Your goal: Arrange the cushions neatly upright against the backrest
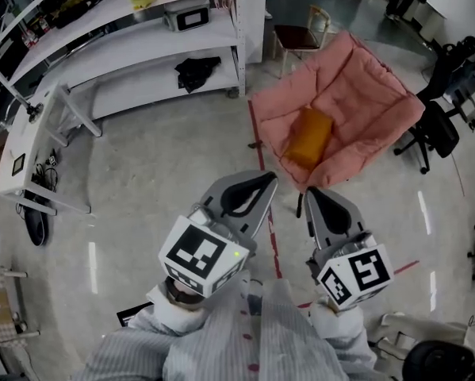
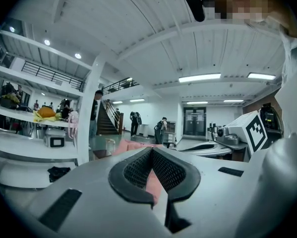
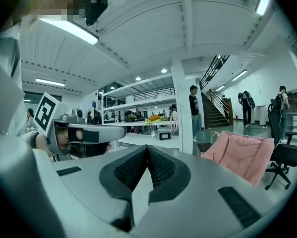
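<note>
Head view: both tongs point across the pale floor toward a pink chair. The left tongs and right tongs are side by side with their tips just short of the chair's near edge, touching nothing. One orange cushion lies on the chair's padding, toward its near left side. A white shelf unit stands at upper left, and a black office chair is beside the pink chair at right.

Left gripper view: the left tongs are pressed together with nothing between them. A strip of the pink chair shows just beyond them, and the right tongs' marker cube is at right.

Right gripper view: the right tongs are likewise closed and empty. The pink chair is ahead to the right, well apart, and the cushion is not visible here.
</note>
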